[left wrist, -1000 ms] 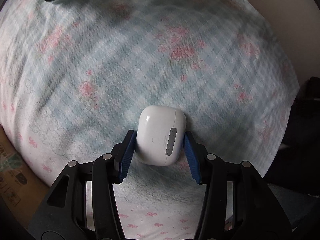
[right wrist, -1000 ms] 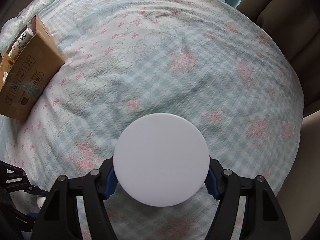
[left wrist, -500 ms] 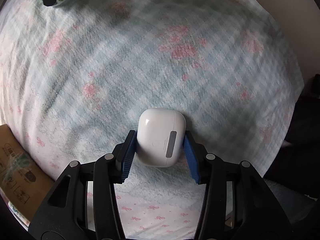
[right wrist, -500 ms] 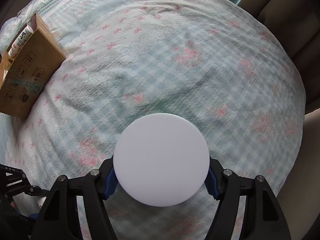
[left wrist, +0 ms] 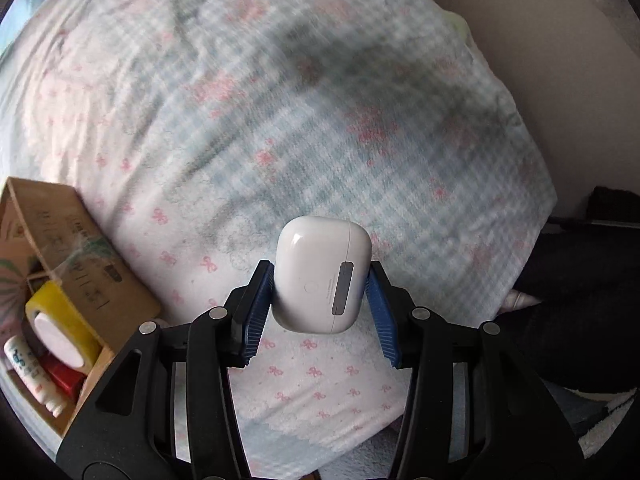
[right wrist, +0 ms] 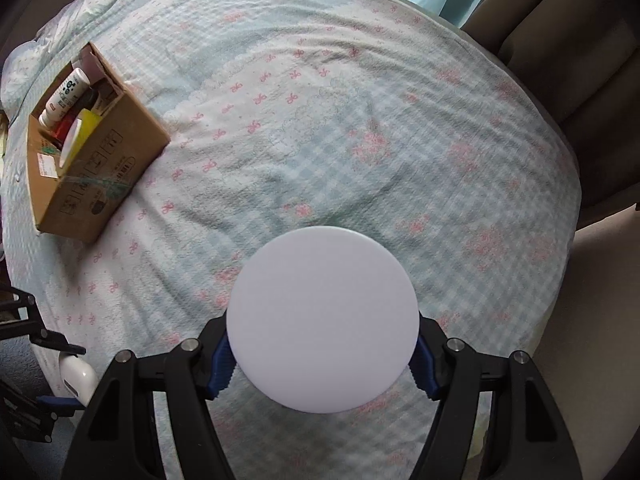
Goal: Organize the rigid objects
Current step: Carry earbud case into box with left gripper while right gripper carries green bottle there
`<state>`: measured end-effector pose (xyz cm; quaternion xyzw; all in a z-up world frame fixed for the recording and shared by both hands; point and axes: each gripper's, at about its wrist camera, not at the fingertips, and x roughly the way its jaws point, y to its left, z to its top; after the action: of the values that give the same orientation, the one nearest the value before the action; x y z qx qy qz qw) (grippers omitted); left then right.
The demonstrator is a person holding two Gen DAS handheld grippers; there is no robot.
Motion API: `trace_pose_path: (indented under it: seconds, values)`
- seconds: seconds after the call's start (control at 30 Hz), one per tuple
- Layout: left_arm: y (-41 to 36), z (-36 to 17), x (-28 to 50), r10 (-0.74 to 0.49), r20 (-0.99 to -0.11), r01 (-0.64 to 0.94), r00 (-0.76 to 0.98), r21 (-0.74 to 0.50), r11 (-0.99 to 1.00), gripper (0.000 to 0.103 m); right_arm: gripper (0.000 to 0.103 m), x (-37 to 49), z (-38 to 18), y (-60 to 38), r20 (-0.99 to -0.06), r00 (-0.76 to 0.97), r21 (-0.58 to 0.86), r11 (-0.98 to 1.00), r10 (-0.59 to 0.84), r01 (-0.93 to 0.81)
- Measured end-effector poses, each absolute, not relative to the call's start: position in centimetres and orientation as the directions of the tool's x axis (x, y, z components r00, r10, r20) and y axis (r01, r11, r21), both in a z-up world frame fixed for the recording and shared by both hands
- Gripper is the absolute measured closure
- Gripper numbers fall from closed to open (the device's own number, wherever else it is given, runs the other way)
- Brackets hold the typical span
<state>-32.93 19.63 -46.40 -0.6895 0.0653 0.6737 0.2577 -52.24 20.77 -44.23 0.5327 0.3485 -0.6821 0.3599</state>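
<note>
Bedspread (left wrist: 320, 120) below: L gripper (left wrist: 320, 296) clamps earbud case (left wrist: 322, 274); R gripper (right wrist: 322, 354) clamps white disc (right wrist: 322, 320).

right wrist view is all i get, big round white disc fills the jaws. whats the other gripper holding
Observer: The left gripper is shut on a small white rounded earbud case, off the checked bedspread.
Operator: can you see inside the brown cardboard box better
Observer: Yes. The brown cardboard box holds a yellow roll of tape with a white core.
Operator: anything else in it
Observer: A white tube lies beside a small red item, at the box's near end.
</note>
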Motion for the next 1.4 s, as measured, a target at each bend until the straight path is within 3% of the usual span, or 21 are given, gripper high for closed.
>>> trace_pose_path:
  seconds: [0.3,0.57,0.77,0.93,1.17,1.4]
  values:
    - [7.4,-39.1,-32.6,0.260,-0.964,-0.334,-0.046,-0.231,-0.914,0.059,0.037,-47.8,-33.4,15.2,-0.972,-0.160,-0.052,-0.509,-0.170,0.859]
    - [-3.9,-38.5,-31.2,0.215,-0.972,-0.225,-0.094,-0.190,-0.956,0.059,0.037,-44.4,-29.7,6.0,-0.958,-0.127,0.029,-0.529,-0.257,0.848]
    - [-10.8,-40.9,-31.0,0.176,-0.980,-0.187,-0.098,-0.155,-0.970,0.059,0.037,-42.3,-31.5,-0.9,-0.957,-0.082,0.086,-0.544,-0.278,0.835]
    - [-14.2,-44.7,-32.1,0.169,-0.984,-0.168,-0.061,-0.157,-0.973,0.060,0.037,-41.5,-36.3,-4.7,-0.962,-0.035,0.146,-0.620,-0.270,0.771]
    - [-15.2,-49.7,-32.5,0.167,-0.986,-0.205,-0.019,-0.159,-0.966,0.060,0.037,-41.3,-44.4,-6.1,-0.973,0.019,0.187,-0.747,-0.228,0.638]
    - [-15.2,-51.1,-32.1,0.165,-0.986,-0.235,-0.016,-0.157,-0.959,0.059,0.037,-42.5,-47.6,-4.3,-0.963,0.060,0.257,-0.839,-0.261,0.479]
